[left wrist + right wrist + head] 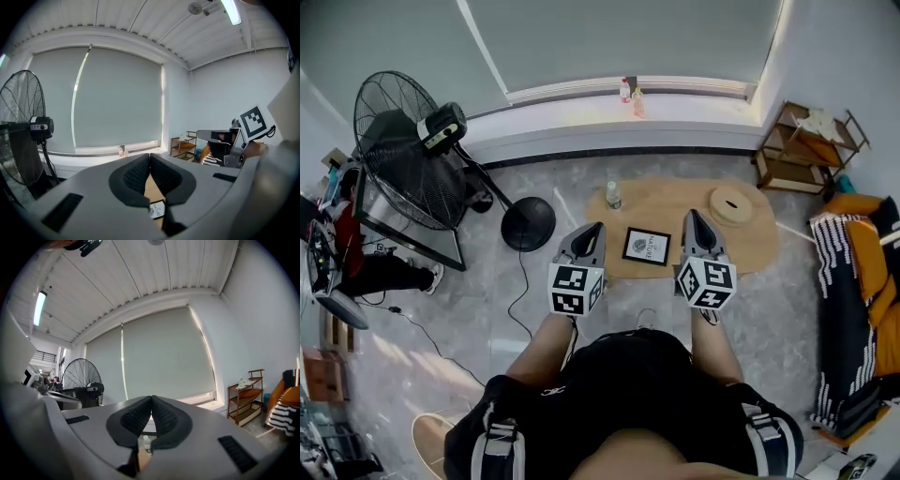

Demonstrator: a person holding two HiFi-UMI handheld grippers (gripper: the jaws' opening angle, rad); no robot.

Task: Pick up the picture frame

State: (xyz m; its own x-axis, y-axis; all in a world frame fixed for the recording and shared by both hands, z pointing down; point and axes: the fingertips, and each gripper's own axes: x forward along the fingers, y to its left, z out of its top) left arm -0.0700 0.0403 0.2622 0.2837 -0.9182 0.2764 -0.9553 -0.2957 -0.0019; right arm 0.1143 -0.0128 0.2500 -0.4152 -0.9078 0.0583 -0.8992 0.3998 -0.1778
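Note:
A small black picture frame (646, 246) with a white printed card lies flat on a low oval wooden table (752, 246). In the left gripper view the picture frame (158, 209) peeks out below the shut jaws. My left gripper (598, 226) hovers just left of the frame, shut and empty. To the frame's right my right gripper (689, 215) is also shut with nothing in it. Both point toward the window. In the left gripper view the left gripper (150, 155) has its pads pressed together; so does the right gripper (151, 398) in its own view.
A small bottle (613, 195) and a round wooden lid (732, 204) sit on the table. A large floor fan (412, 150) stands at the left with its round base (528, 224). At the right are a wooden shelf (804, 148) and a sofa (861, 291). Two bottles (631, 97) stand on the windowsill.

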